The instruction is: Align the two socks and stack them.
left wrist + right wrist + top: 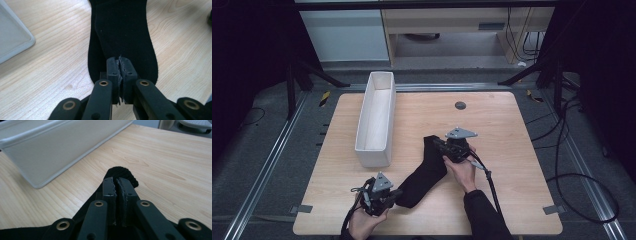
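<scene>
- You have the black sock (426, 170) gripped at both ends, so the grasp looks done; what I judge is left is carrying it into the white bin (375, 117), which sits empty as far as the high view shows.
- Your left gripper (388, 196) is at about 7 o'clock on the wooden table (507, 130), near the front edge. In the left gripper view its jaws are pressed together on the near end of the sock (122, 32), a thin edge of fabric pinched between the pads.
- Your right gripper (439, 144) is near the table's middle, at about 1 o'clock from the left one. In the right gripper view its jaws are pinching the other end of the sock (125, 171), with a rounded bit of ribbed fabric poking out just beyond the tips.
- The sock runs diagonally between the two grippers, lying along the table top; whether the middle is lifted off the wood I cannot tell.
- The bin stands at about 10 o'clock from your right gripper, its long axis running toward 12 o'clock; its near end lies at about 12 o'clock from your left gripper, apart from the sock.
- From the right gripper view, the bin's wall (62, 150) rises to the upper left of the jaws, near but not touching.
- A small dark round disc (460, 105) sits toward the far edge, well apart from the sock.
</scene>
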### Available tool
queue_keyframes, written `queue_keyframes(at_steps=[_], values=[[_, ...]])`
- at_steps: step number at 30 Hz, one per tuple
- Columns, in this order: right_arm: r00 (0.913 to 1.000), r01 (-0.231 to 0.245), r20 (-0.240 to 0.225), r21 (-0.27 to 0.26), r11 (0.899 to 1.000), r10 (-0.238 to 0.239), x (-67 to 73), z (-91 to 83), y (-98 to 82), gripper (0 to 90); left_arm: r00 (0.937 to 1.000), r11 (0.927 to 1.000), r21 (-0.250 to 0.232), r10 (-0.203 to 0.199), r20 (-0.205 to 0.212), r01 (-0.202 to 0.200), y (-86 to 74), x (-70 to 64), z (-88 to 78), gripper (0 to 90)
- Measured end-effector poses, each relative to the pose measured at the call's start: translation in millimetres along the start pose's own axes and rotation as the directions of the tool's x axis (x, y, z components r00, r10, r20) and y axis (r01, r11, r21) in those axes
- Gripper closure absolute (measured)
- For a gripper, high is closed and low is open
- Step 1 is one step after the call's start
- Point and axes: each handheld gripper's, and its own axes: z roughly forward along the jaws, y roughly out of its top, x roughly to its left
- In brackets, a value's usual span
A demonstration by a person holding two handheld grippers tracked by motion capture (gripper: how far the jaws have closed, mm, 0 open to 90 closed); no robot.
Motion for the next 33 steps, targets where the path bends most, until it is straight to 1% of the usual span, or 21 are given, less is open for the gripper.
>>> queue_keyframes(at_steps=[4,7,8,11,15,18,19,22,25,26,27,29,31,33], values=[[0.9998,-0.012,0.017,0.007,1.0,0.012,-3.5,6.5,-4.0,84.6,1.0,1.0,0.009,-0.004,-0.003,0.004,-0.8,1.9,3.7,86.0],[0.9996,-0.009,0.026,0.006,1.0,0.009,-5.0,10.0,-5.8,84.4,0.9999,0.9999,0.012,-0.007,-0.007,0.007,-1.6,2.4,4.5,86.0],[0.9995,-0.002,0.031,0.007,1.0,0.001,-5.4,11.5,-6.6,84.4,0.9999,0.9999,0.016,-0.007,-0.009,0.007,-2.0,2.4,5.2,85.9],[0.9984,0.003,0.056,0.034,0.999,-0.005,-5.9,14.8,-9.9,84.2,0.9999,0.9995,0.03,-0.007,-0.007,0.008,-3.8,2.1,9.1,85.9],[0.9973,-0.002,0.074,0.052,0.999,-0.002,-8.0,14.7,-13.4,83.6,0.9999,0.9987,0.05,-0.008,-0.01,0.008,-6.1,2.2,14.8,85.9],[0.9954,0.001,0.095,0.088,0.996,-0.009,-10.3,15.8,-17.0,82.1,0.9998,0.9985,0.055,-0.005,-0.017,0.006,-7.0,1.8,16.3,85.8],[0.9951,0.002,0.098,0.098,0.995,-0.011,-10.9,16.4,-18.2,81.7,0.9999,0.9981,0.061,0.003,-0.017,-0.002,-7.0,2.1,16.1,85.8],[0.9931,0.012,0.114,0.125,0.992,-0.027,-11.8,17.7,-22.2,80.8,0.9998,0.9986,0.053,0.002,-0.019,-0.001,-6.7,1.6,15.1,85.8],[0.992,0.012,0.122,0.147,0.989,-0.031,-13.3,19.6,-25.0,79.1,0.9998,0.9988,0.048,0.002,-0.022,-0.001,-6.1,1.5,13.6,85.8],[0.9915,0.018,0.124,0.164,0.986,-0.039,-14.3,21.6,-27.0,75.9,0.9998,0.9988,0.05,0.001,-0.022,0.001,-6.3,1.9,14.0,85.3],[0.9915,0.018,0.124,0.164,0.986,-0.039,-14.3,21.6,-27.0,75.9,0.9998,0.9987,0.05,-0.003,-0.021,0.004,-6.7,2.4,14.5,85.3],[0.991,0.027,0.125,0.164,0.986,-0.048,-15.1,21.7,-27.7,72.3,0.9998,0.999,0.044,-0.01,-0.019,0.011,-7.6,3.6,14.9,82.5],[0.9904,0.033,0.128,0.149,0.988,-0.052,-14.8,19.0,-25.8,68.0,0.9996,0.9994,0.032,-0.013,-0.024,0.014,-7.6,4.5,12.5,79.5],[0.9902,0.043,0.127,0.124,0.991,-0.059,-14.4,12.8,-21.5,64.2,0.9992,0.9997,0.007,-0.023,-0.033,0.023,-6.6,5.7,8.1,75.3]])
